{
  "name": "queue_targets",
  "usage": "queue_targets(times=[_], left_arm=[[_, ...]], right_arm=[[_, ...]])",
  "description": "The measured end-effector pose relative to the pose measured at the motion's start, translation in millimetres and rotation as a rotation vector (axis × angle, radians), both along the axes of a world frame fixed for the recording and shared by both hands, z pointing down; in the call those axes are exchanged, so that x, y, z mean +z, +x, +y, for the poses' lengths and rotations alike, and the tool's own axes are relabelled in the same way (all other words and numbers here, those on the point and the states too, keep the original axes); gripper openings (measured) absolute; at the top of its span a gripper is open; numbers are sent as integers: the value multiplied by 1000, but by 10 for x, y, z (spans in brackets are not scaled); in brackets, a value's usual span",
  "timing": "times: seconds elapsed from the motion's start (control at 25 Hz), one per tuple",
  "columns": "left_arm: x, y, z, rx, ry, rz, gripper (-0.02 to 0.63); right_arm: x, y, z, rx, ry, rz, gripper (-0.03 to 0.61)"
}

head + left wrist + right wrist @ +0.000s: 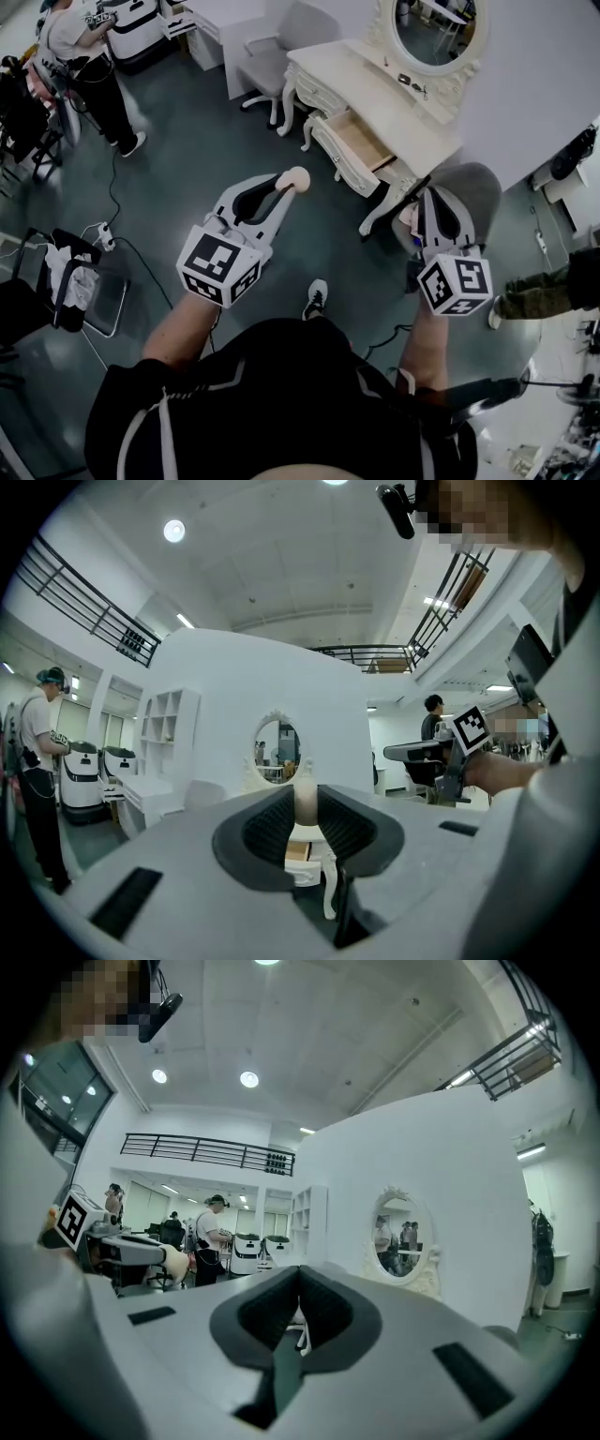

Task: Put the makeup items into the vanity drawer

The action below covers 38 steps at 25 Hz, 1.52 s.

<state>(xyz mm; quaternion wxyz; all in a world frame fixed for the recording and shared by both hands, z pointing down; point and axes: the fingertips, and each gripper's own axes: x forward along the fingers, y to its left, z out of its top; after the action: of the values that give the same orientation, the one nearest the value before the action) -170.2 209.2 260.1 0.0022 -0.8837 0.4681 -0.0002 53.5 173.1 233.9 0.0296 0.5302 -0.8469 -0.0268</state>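
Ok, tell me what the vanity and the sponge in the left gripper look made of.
The vanity looks like painted wood, smooth cream, given its carved legs and trim; its open drawer shows bare tan wood inside. The sponge in the left gripper is matte beige and rounded, probably soft foam.

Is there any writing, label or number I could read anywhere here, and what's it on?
None readable.
Left tongs and right tongs: their cubes show only black-and-white square patterns, no letters.
Small things on the vanity top: too small to read.
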Motion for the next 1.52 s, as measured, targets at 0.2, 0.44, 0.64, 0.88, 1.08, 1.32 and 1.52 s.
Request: queue_targets(times=[0.2, 0.44, 0.64, 0.88, 1.08, 1.32, 1.52], left_arm=[[-4, 94, -473, -38, 1, -6, 80], [5, 399, -1135, -48, -8, 5, 80], [-3, 694, -1601, -52, -13, -11, 80], [-63, 1017, -2092, -75, -7, -18, 80], [-111, 1238, -2401, -74, -10, -38, 80], [-22, 1329, -2716, -83, -29, -52, 80], [49, 1365, -3025, -24, -46, -37, 80]], right_arm=[[-18, 82, -532, -32, 7, -2, 5], [-86, 308, -1197, -65, 29, 13, 5], [-41, 535, -1637, -98, 14, 14, 5], [-48, 928, -2100, -93, 15, -6, 5], [-116, 1163, -2324, -109, 52, -29, 5], [-100, 1396, -2571, -46, 64, -64, 5], [-49, 1379, -2722, -28, 37, -64, 5]])
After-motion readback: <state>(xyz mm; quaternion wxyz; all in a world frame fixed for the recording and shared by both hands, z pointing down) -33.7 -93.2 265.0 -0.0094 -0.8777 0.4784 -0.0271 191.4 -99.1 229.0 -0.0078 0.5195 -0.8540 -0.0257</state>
